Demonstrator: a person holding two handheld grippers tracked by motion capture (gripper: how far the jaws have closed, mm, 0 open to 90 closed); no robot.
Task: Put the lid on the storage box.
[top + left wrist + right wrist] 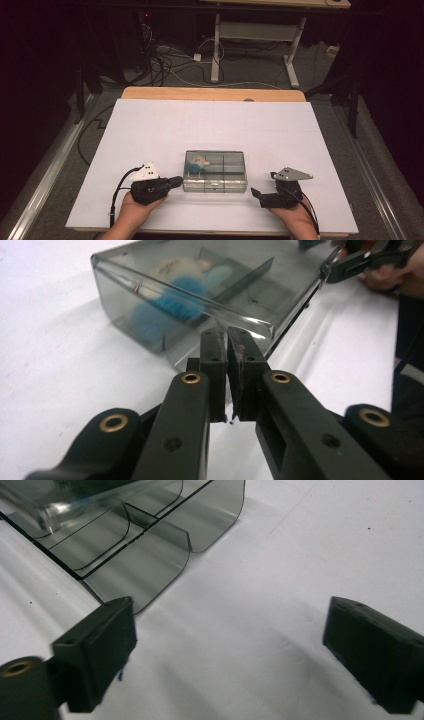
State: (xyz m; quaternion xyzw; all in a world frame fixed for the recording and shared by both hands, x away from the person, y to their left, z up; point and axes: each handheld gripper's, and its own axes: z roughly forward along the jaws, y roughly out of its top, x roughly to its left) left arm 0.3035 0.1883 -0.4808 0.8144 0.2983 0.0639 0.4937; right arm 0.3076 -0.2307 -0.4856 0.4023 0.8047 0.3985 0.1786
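Left gripper (176, 181) closed, empty, tips just beside the box (215, 171). Right gripper (256, 194) open wide, near the box's other side.

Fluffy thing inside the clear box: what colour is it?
The fluffy thing is blue with a white part, clearest in the left gripper view through the box wall.

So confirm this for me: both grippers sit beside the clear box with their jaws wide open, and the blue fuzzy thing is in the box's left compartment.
Not quite. Only the right gripper is wide open, as the right gripper view shows. The left gripper has its jaws closed together, seen in the left gripper view. The rest holds: both sit beside the clear box, with the blue fuzzy thing in its left compartment.
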